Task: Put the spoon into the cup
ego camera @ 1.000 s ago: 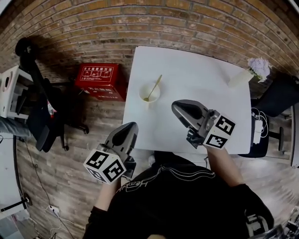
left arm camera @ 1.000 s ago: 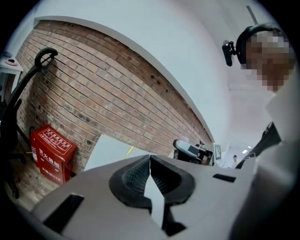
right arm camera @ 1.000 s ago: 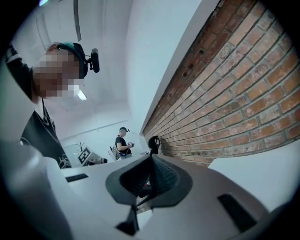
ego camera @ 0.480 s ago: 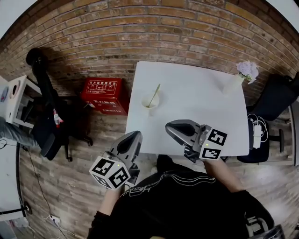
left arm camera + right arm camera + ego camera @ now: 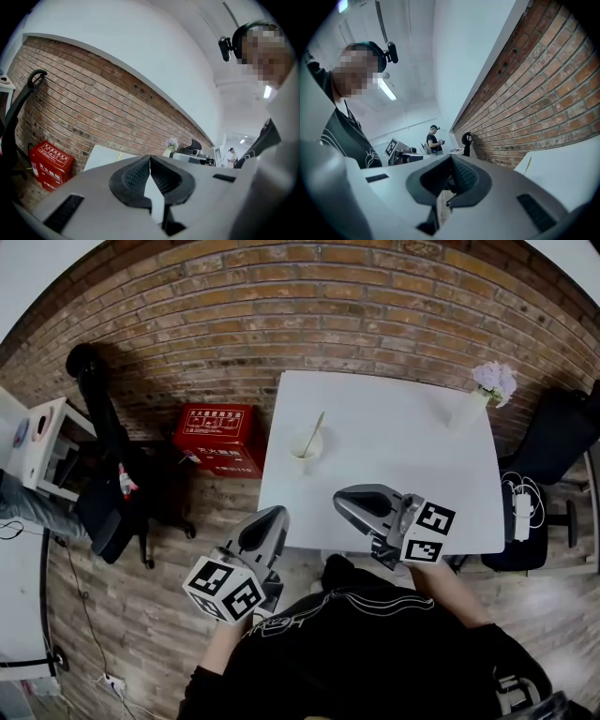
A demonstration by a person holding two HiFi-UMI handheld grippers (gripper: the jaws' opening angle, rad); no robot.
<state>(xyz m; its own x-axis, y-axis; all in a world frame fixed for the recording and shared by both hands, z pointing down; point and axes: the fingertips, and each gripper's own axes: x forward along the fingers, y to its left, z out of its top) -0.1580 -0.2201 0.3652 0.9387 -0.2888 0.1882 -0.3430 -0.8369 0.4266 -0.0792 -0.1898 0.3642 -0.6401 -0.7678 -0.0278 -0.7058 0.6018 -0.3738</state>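
Observation:
A pale cup (image 5: 305, 449) stands on the left part of the white table (image 5: 394, 456), with a light wooden spoon (image 5: 313, 433) inside it, the handle leaning up toward the wall. My left gripper (image 5: 271, 516) hangs shut and empty off the table's front left corner, over the floor. My right gripper (image 5: 344, 502) is shut and empty above the table's front edge. Both are well short of the cup. In the left gripper view the jaws (image 5: 150, 163) meet with nothing between them. The right gripper view shows the same (image 5: 451, 163).
A white vase with pale flowers (image 5: 476, 397) stands at the table's far right corner. A red box (image 5: 217, 439) sits on the floor left of the table, against the brick wall (image 5: 309, 324). A black chair (image 5: 112, 493) is further left. Another person (image 5: 434, 139) stands far off.
Both grippers have drawn back toward my body. The right one moved from over the table's middle to its front edge. The spoon and cup have stayed put.

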